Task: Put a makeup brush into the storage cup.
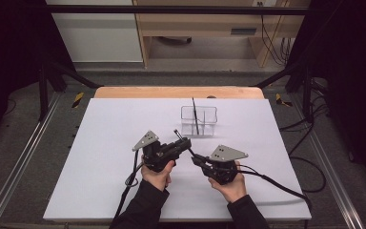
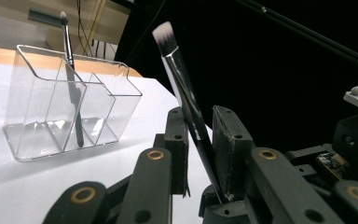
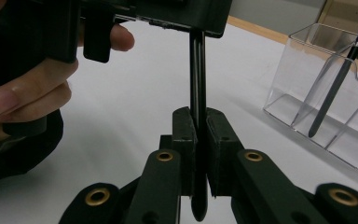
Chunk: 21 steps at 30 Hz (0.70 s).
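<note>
High view: both black two-jaw grippers meet near the middle of a white matte table, just before a clear acrylic three-compartment organiser; a slim black-handled makeup brush with a white-tipped head spans them. Left gripper: jaws about the handle, one pad touching, a gap at the other, brush head tilted upward; right gripper: clenched on the handle's lower end; a second thin black brush leans upright in the organiser's middle compartment; no legible markings.
</note>
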Tool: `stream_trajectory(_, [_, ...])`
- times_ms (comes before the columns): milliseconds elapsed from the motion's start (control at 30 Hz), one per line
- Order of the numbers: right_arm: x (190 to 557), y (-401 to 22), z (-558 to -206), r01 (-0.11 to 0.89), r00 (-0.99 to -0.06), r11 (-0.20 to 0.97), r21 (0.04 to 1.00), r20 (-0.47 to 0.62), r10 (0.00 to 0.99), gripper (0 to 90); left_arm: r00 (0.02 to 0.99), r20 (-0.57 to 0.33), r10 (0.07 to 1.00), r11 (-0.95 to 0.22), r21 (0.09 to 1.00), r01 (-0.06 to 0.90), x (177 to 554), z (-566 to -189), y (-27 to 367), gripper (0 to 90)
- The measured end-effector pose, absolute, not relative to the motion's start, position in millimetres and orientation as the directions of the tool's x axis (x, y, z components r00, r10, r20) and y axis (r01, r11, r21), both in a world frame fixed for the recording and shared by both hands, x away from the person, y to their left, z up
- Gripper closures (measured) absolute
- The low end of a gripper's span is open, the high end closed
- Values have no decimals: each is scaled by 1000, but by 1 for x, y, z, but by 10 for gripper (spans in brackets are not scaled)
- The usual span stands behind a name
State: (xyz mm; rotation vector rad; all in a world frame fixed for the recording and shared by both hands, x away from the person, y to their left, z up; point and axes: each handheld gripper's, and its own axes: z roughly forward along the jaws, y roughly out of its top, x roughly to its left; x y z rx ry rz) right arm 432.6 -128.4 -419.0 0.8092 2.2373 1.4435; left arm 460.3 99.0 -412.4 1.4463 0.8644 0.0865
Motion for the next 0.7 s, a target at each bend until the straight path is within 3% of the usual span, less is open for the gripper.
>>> stream_trajectory(600, [433,-126,-421,287,-774,297,911,38,632,818,751,-430,501,174,900,399,451,-407,96,829])
stream_trajectory(700, [432,-127,-420,288,-772,293,912,39,635,764,757,-399,517,150,913,378,448,-405,96,831])
